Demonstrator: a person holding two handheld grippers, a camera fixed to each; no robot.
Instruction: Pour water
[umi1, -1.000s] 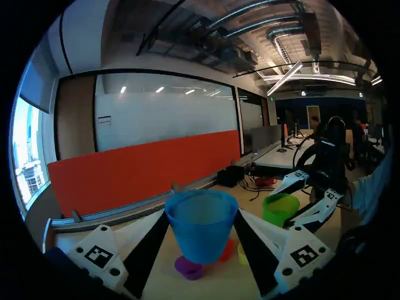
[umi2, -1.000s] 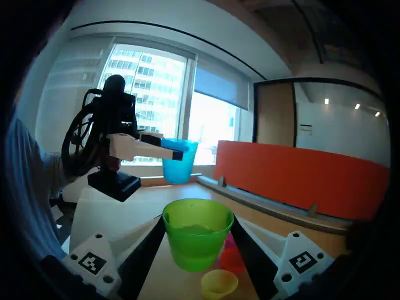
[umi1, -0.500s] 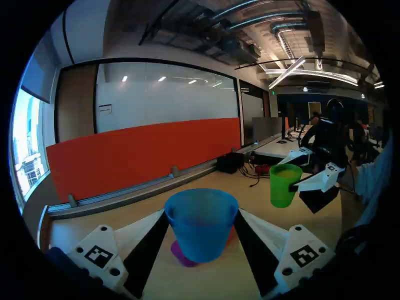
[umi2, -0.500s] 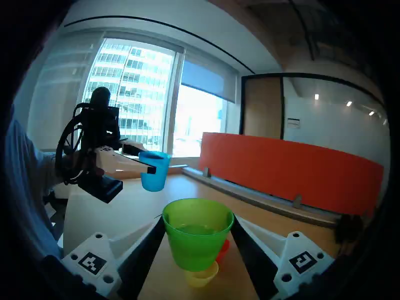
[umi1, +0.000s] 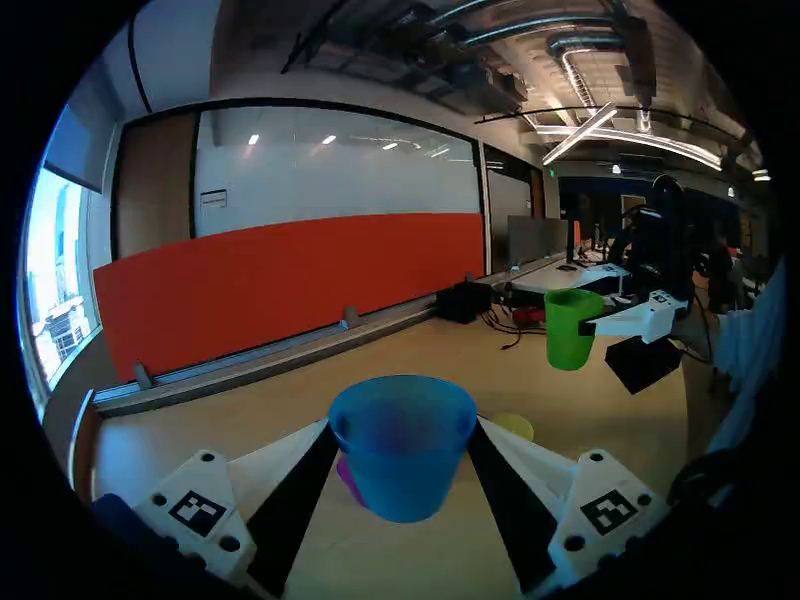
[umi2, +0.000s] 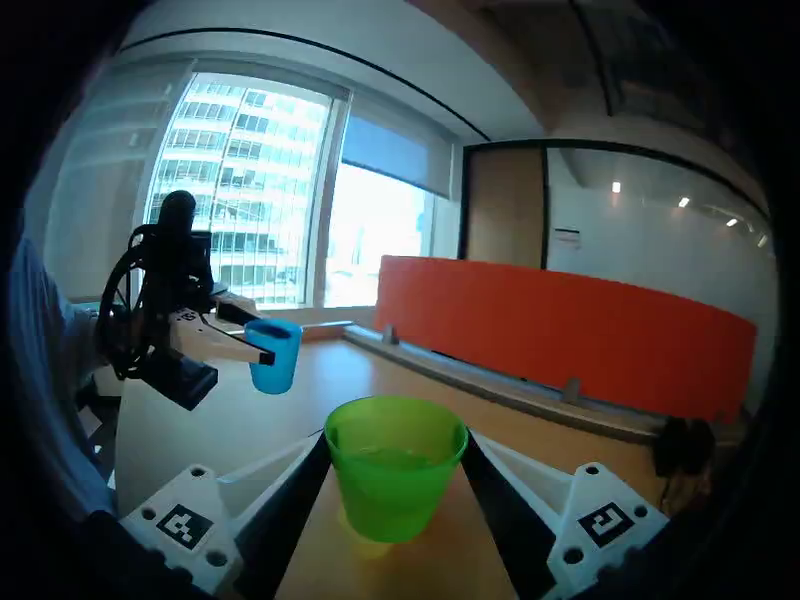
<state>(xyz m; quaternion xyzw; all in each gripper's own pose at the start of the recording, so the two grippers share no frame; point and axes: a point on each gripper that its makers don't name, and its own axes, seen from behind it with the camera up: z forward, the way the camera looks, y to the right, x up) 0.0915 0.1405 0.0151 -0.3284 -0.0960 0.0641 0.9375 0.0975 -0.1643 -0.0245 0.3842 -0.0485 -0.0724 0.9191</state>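
Left gripper view: jaws of left gripper (umi1: 403, 432) clamp blue cup (umi1: 403, 475); right gripper (umi1: 577, 324) clamps green cup (umi1: 564, 345).

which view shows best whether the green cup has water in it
The right gripper view: the green cup sits close up in the right claw, rim open to the camera, with what looks like a liquid level inside. The left gripper view shows it farther off, side-on and upright, contents hidden.

Desk (umi1: 300, 400) mostly open; yellow cup (umi1: 515, 425) below, orange partition (umi1: 280, 280) behind
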